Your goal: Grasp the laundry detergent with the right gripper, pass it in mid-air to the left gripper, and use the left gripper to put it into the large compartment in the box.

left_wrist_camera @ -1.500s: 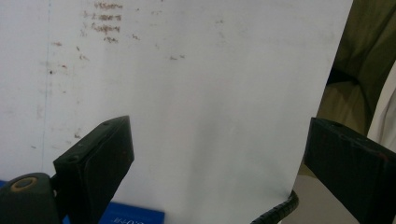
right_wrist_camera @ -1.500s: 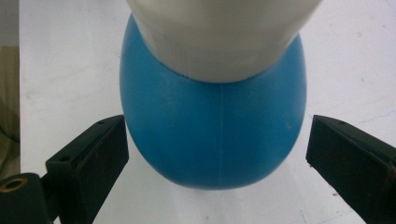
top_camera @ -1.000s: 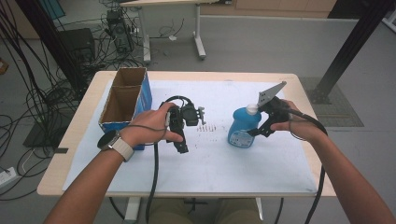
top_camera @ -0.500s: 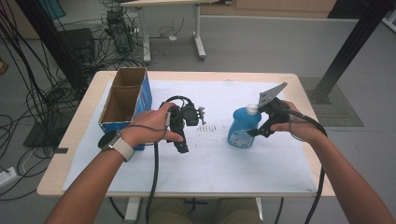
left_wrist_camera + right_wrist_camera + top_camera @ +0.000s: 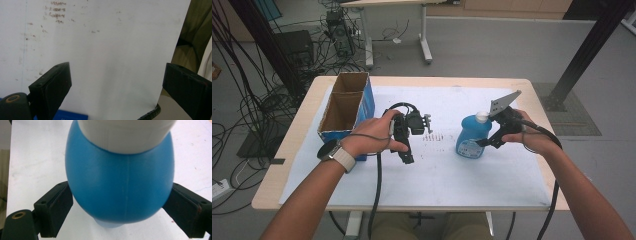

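My right gripper (image 5: 486,141) has just been closing its fingers (image 5: 58,206) around the blue bottle (image 5: 472,136), which stands upright on the bench's white sheet (image 5: 472,185), both pads at its sides, while my left gripper (image 5: 408,156) rests gaping with nothing between its fingers (image 5: 53,85).

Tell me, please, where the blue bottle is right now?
In the high view the blue bottle stands right of centre on the white sheet, between the right hand-held gripper's jaws.
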Demonstrator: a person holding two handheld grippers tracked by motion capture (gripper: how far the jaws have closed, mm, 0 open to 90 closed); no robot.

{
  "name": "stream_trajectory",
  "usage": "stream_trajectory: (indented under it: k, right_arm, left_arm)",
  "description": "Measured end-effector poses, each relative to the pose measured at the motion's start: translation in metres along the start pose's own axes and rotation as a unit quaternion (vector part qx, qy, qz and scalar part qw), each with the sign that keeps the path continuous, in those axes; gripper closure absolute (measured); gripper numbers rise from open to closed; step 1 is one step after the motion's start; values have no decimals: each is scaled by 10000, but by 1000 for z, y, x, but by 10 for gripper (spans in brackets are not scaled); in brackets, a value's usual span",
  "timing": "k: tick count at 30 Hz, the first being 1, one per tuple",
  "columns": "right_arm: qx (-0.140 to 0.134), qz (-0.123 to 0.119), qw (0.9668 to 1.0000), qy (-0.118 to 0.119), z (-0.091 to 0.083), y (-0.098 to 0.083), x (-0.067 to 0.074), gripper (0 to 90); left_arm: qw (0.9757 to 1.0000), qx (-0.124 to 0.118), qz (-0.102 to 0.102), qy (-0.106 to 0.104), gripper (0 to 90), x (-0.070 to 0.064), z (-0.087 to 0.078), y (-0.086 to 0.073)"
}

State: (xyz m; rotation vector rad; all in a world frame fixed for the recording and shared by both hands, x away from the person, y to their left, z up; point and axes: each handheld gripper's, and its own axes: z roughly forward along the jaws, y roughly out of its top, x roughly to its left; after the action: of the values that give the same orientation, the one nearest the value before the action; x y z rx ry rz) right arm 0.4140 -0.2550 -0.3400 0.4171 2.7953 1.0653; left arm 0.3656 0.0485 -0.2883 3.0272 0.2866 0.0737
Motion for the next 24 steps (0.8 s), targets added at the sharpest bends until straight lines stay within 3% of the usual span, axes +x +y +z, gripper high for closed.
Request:
stream_trajectory:
  k: [24]
  right_arm:
    - [-249,10,9997,-65,6,-10,1,158]
  left_arm:
    - [10000,-17,-33,-30,88,1,1,-1]
